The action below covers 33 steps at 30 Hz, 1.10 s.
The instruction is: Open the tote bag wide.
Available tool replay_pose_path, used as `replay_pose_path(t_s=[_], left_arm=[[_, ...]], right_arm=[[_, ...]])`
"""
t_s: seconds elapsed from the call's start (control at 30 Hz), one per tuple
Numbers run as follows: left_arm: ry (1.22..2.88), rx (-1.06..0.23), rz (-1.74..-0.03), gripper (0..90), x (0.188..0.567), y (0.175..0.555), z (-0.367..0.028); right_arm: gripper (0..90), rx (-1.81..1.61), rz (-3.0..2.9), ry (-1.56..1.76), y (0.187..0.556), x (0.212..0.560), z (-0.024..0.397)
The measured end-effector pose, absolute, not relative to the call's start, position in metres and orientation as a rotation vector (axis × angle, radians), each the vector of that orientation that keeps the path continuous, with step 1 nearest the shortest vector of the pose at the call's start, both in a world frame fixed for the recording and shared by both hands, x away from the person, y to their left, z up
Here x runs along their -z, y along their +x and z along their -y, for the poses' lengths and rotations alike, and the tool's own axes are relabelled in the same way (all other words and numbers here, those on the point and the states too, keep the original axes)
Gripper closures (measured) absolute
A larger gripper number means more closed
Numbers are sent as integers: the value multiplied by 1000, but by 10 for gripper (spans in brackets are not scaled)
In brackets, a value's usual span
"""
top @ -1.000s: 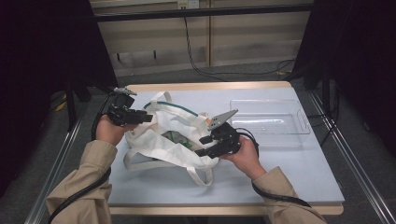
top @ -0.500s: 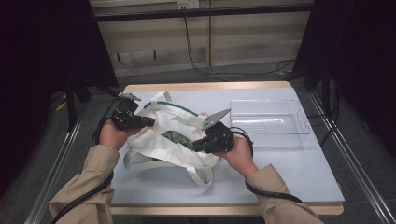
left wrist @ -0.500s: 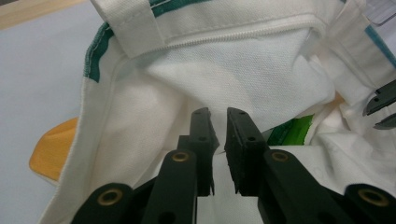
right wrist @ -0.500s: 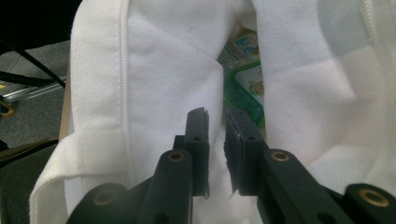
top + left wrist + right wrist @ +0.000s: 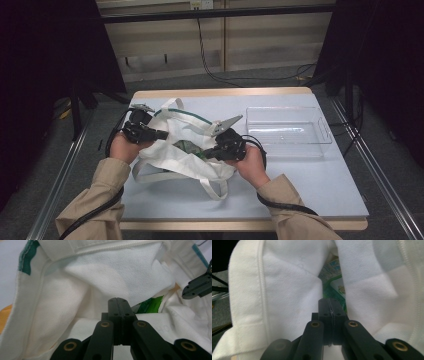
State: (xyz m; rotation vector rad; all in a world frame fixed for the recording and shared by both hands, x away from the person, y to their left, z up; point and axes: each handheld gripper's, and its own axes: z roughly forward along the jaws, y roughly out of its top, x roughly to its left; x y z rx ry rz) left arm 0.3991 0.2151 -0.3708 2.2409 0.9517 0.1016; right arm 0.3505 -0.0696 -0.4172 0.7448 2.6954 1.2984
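Bag: your white cloth tote bag (image 5: 180, 145) lies crumpled on the near left part of the pale blue table (image 5: 310, 185), its mouth facing up between your two hands; its straps (image 5: 212, 187) trail toward your edge of the table; a green trim runs along its far rim
Left gripper: your left gripper (image 5: 162, 134) sits at the bag's left rim; its jaws have just been closing and in the left gripper view (image 5: 117, 305) they stand pressed together at the white fabric; whether any cloth is pinched between them you cannot tell from here
Right gripper: your right gripper (image 5: 207, 152) sits at the bag's right rim; its jaws have just been closing, and in the right gripper view (image 5: 330, 305) a thin edge shows along the seam between them, seemingly the bag's cloth clamped there
Inside the bag: a green printed packet (image 5: 337, 277) shows in the opening between the white folds
Tray: a clear plastic tray (image 5: 325, 131) stands on the far right of the table, well apart from the bag
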Motion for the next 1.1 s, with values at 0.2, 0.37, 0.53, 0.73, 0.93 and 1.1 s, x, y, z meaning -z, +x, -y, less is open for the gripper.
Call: replay_pose_path(t_s=[0.2,0.37,0.53,0.73,0.93,1.1], left_arm=[[2257,-81,-930,900,379,399,-209],[2243,-87,-940,900,385,396,-204],[2239,-77,-941,900,389,395,-202],[2239,-62,-935,899,393,393,-201],[2241,-56,-937,898,398,390,-201],[2248,-39,-930,899,402,388,-202]], right_arm=[[900,-1269,-2679,772,353,419,66],[897,-1249,-2673,796,355,423,64],[885,-1238,-2649,808,356,424,61],[881,-1185,-2605,816,358,425,59],[883,-1176,-2576,837,362,427,60],[890,-1175,-2551,859,364,427,63]])
